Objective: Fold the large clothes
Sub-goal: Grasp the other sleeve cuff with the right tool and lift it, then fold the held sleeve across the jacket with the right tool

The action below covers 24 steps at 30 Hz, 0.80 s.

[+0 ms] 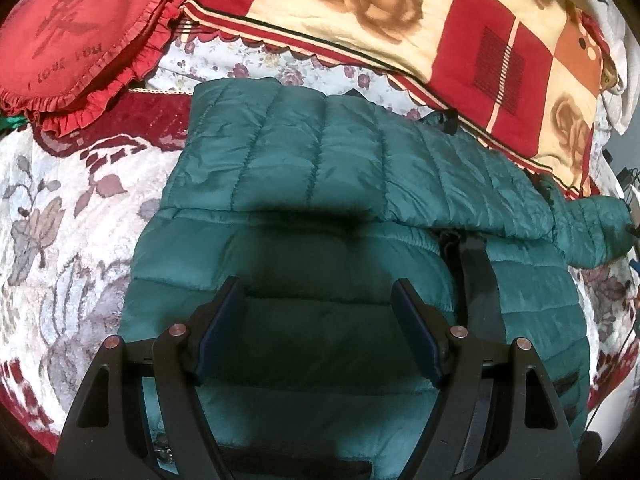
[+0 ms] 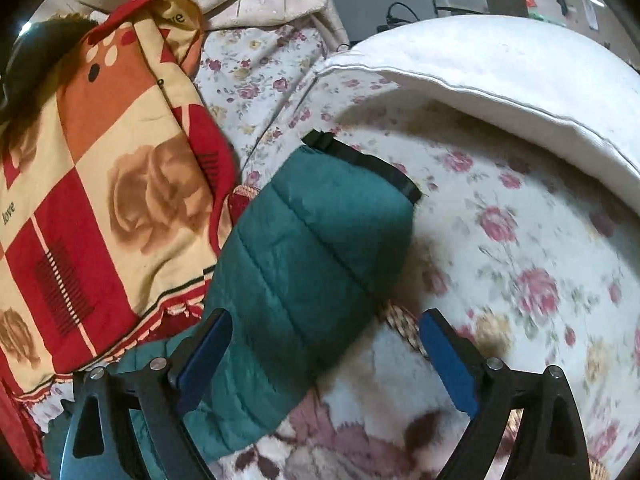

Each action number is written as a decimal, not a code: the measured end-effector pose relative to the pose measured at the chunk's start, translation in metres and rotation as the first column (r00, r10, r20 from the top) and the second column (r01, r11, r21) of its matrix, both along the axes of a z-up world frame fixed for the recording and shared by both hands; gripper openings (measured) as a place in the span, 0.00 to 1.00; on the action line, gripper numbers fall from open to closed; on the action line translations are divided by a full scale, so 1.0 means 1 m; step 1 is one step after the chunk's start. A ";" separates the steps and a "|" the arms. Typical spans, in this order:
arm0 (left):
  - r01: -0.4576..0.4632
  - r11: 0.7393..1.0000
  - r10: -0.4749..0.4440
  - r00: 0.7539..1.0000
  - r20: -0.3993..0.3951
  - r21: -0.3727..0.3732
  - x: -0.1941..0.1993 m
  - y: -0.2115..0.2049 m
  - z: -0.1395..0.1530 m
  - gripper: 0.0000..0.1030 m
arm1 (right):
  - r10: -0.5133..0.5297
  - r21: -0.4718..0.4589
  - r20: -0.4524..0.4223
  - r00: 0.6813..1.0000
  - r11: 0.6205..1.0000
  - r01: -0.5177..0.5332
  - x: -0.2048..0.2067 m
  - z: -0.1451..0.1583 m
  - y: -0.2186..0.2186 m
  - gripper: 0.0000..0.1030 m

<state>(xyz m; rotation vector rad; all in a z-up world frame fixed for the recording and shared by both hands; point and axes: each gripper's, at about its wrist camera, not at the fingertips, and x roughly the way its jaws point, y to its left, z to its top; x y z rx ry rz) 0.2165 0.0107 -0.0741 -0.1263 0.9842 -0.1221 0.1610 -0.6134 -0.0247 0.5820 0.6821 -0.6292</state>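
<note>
A teal quilted puffer jacket [image 1: 320,160] lies spread on the bed, front side up, with a dark zipper strip [image 1: 476,280] down its middle. One sleeve is folded across the chest. My left gripper [image 1: 318,292] is open and hovers just above the jacket's body, holding nothing. In the right wrist view the other sleeve [image 2: 312,248] stretches away from me, ending in a black cuff [image 2: 368,164]. My right gripper [image 2: 326,322] is open, its jaws standing on either side of the sleeve, not closed on it.
A red heart-shaped ruffled cushion [image 1: 76,36] lies at the far left. A red and cream rose-patterned blanket [image 1: 400,20] lies behind the jacket and also shows in the right wrist view [image 2: 100,200]. A white pillow [image 2: 500,72] lies on the floral sheet [image 2: 520,260].
</note>
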 end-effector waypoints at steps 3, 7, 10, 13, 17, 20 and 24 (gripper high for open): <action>0.005 1.000 -0.005 1.000 -0.003 0.003 0.000 -0.001 -0.002 0.74 | -0.029 0.025 0.007 1.000 0.999 0.029 0.004 -0.004 -0.010 0.91; 0.009 1.000 -0.009 1.000 -0.007 0.004 0.000 -0.001 -0.003 0.74 | -0.068 0.079 0.057 0.996 0.995 0.064 0.002 -0.009 -0.025 0.91; 0.010 1.000 -0.010 1.000 -0.010 0.001 0.001 0.000 -0.004 0.74 | -0.064 0.088 0.075 0.995 0.994 0.057 0.005 -0.008 -0.027 0.90; 0.010 1.000 -0.010 1.000 -0.010 0.000 0.001 0.000 -0.005 0.74 | -0.047 0.102 0.092 0.995 0.994 0.037 0.009 -0.007 -0.026 0.90; 0.011 1.000 -0.011 1.000 -0.011 0.000 0.001 0.001 -0.006 0.74 | -0.018 0.043 0.069 0.997 0.999 0.015 0.018 -0.003 -0.020 0.77; 0.013 1.000 -0.013 1.000 -0.014 -0.003 0.001 0.001 -0.007 0.74 | 0.000 -0.002 0.047 0.999 1.000 0.000 0.022 0.000 -0.016 0.46; 0.010 1.000 -0.010 1.000 -0.012 -0.013 0.000 0.003 -0.008 0.74 | 0.046 -0.013 0.079 0.996 0.999 -0.045 0.016 0.009 -0.011 0.17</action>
